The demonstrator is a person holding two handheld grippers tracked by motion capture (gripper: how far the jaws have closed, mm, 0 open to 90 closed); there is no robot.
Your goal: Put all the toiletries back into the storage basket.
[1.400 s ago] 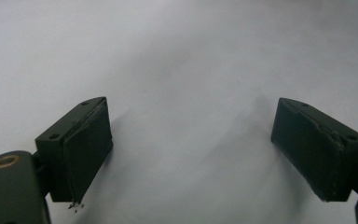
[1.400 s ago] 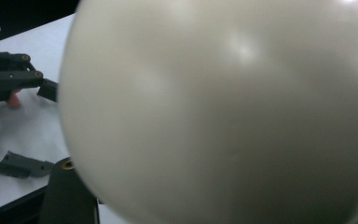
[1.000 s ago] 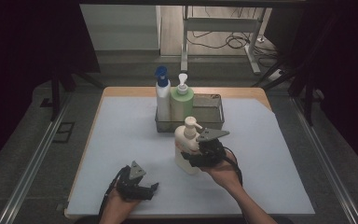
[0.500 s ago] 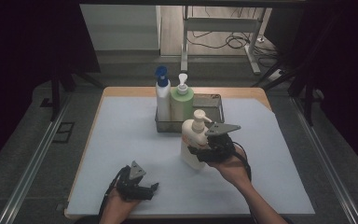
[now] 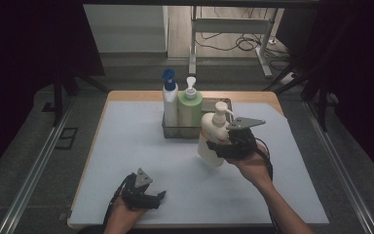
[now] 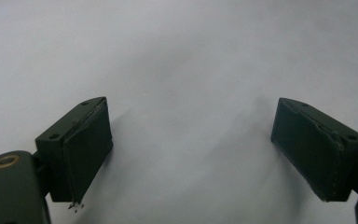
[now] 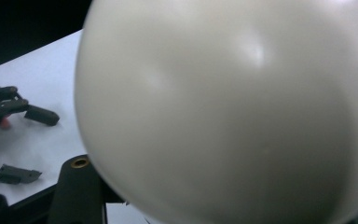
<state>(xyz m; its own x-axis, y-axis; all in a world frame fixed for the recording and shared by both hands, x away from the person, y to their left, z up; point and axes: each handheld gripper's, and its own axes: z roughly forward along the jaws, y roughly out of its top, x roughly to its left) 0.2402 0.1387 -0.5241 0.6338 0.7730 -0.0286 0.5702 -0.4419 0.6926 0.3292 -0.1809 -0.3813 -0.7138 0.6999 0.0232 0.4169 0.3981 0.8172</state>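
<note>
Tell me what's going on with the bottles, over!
Right tool shut on cream pump bottle, lifted off the table. Left tool open, nothing in it, low over the white mat. Metal tray just behind, blue-capped bottle and green bottle inside.

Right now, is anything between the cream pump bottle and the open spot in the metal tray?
Nothing visible. The right tool holds the cream pump bottle just in front of the metal tray, whose right part looks free. The green bottle and blue-capped bottle fill its left.

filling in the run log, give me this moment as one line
right gripper: shut on cream pump bottle, lifted near metal basket | left gripper: open, low over white mat | basket: blue-capped bottle, green bottle
</note>
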